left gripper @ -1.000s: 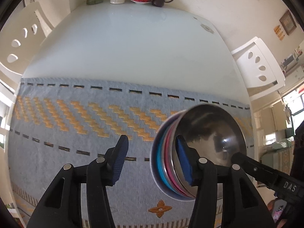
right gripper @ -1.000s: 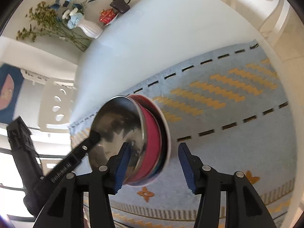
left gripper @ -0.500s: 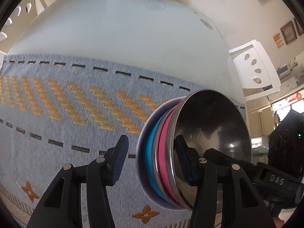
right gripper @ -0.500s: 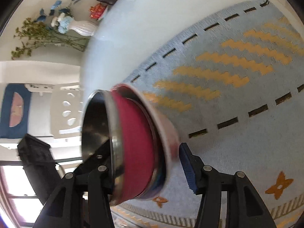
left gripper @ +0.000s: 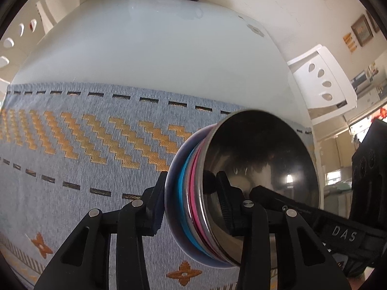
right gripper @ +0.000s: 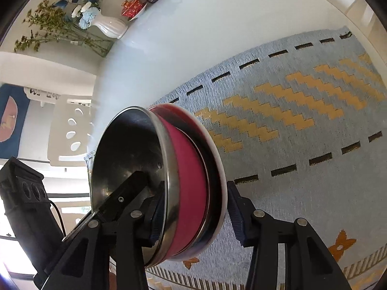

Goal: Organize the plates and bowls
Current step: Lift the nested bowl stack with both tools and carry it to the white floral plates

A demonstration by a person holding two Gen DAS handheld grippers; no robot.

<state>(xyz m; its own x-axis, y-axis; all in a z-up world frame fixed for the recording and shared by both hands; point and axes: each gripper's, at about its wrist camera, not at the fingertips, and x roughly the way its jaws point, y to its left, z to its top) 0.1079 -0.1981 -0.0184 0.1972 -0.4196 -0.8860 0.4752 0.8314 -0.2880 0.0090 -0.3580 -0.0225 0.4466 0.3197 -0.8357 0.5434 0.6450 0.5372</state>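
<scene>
Tilted stack of nested bowls (left gripper: 241, 193), shiny steel innermost, pink, blue, white outside, both grippers' fingers (right gripper: 238, 220) closing across it

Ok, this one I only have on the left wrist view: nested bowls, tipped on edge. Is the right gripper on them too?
Observer: Yes. The right gripper straddles the stack with its jaws closing: one finger is inside the steel bowl, the other against the white outer dish.
Operator: Anything in the white vase at the back?
Observer: Blue and white flowers stand in it.
</scene>
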